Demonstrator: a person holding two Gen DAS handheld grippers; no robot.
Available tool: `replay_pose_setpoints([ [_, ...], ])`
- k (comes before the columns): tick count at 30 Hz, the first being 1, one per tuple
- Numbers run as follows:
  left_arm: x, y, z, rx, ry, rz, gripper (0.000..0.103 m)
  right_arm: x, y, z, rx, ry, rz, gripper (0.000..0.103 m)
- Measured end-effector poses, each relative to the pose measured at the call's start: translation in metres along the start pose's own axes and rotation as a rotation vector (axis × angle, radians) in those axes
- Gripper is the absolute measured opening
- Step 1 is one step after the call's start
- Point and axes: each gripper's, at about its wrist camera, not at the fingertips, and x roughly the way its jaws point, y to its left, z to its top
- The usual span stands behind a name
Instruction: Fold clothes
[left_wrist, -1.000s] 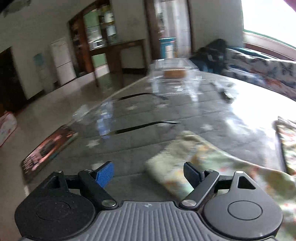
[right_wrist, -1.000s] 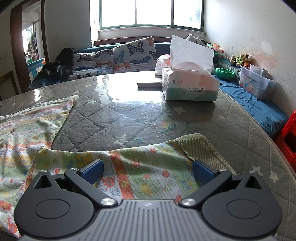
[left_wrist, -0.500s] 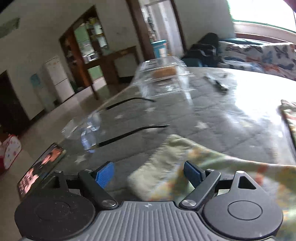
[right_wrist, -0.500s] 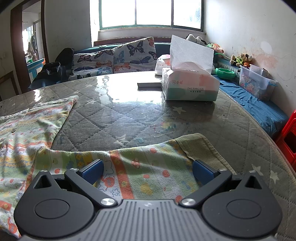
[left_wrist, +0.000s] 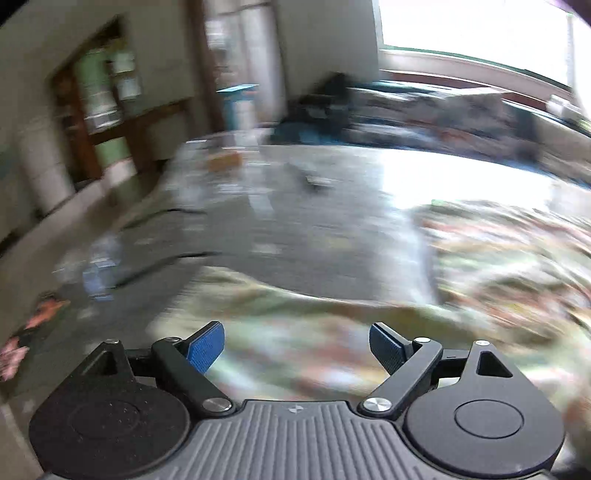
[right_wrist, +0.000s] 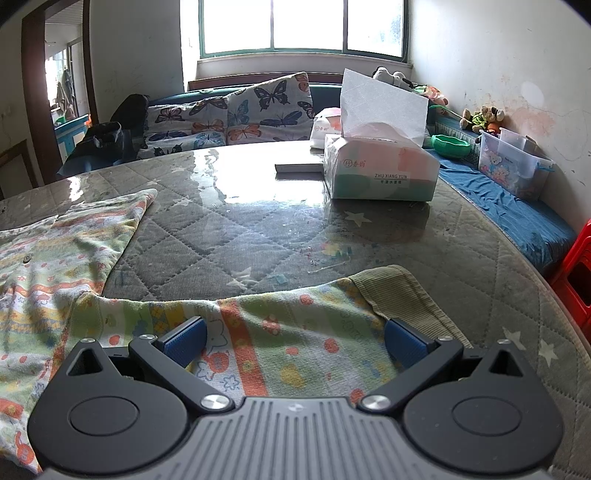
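Cotton printed in pale green, orange and white, a child's garment (right_wrist: 258, 332) lies flat on the quilted grey table (right_wrist: 258, 236), which has a glossy clear cover with pale stars showing through. In the right wrist view one sleeve stretches across the near edge, ending in an olive ribbed cuff (right_wrist: 399, 295), and the body of the garment spreads off to the left, where a small button is visible. The right gripper (right_wrist: 293, 341) hovers low over that sleeve with its blue-padded jaws spread wide, one pad on each side of the printed cloth, gripping nothing. Farther back on the table stands a tissue pack (right_wrist: 380, 173) with a sheet sticking up, and a flat dark object (right_wrist: 299, 168) lies just beside it. Behind the table are butterfly-print cushions (right_wrist: 229, 114) under a bright window. The left wrist view is heavily smeared by motion blur; the left gripper (left_wrist: 297, 345) has its jaws wide apart too, above the blurred garment (left_wrist: 295, 332), and holds nothing. A clear plastic container (left_wrist: 221, 162) sits at the table's far end, too blurred to make out in detail.
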Motion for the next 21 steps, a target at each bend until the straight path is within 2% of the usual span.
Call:
replay_pose_setpoints([
  [3, -0.004, -0.035, -0.005, 0.093, 0.001, -0.084, 0.088, 0.000, 0.000, 0.000, 0.001, 0.000, 0.001, 0.103],
  [7, 0.000, -0.053, -0.013, 0.172, -0.003, -0.091, 0.088, -0.001, 0.000, 0.000, 0.001, 0.000, 0.003, 0.103],
  [9, 0.001, -0.054, -0.017, 0.196, -0.012, -0.083, 0.092, -0.001, -0.001, 0.000, 0.000, 0.001, 0.003, 0.103],
  [12, 0.001, -0.047, -0.020, 0.209, -0.010, -0.051, 0.093, -0.001, 0.000, 0.000, -0.004, 0.003, 0.003, 0.103],
  [17, -0.005, -0.038, -0.020, 0.184, -0.004, -0.053, 0.093, -0.003, 0.002, 0.006, -0.033, 0.025, 0.004, 0.103],
  [21, -0.013, -0.039, -0.016, 0.177, -0.012, -0.079, 0.094, -0.021, 0.009, 0.012, -0.079, -0.023, 0.006, 0.103],
])
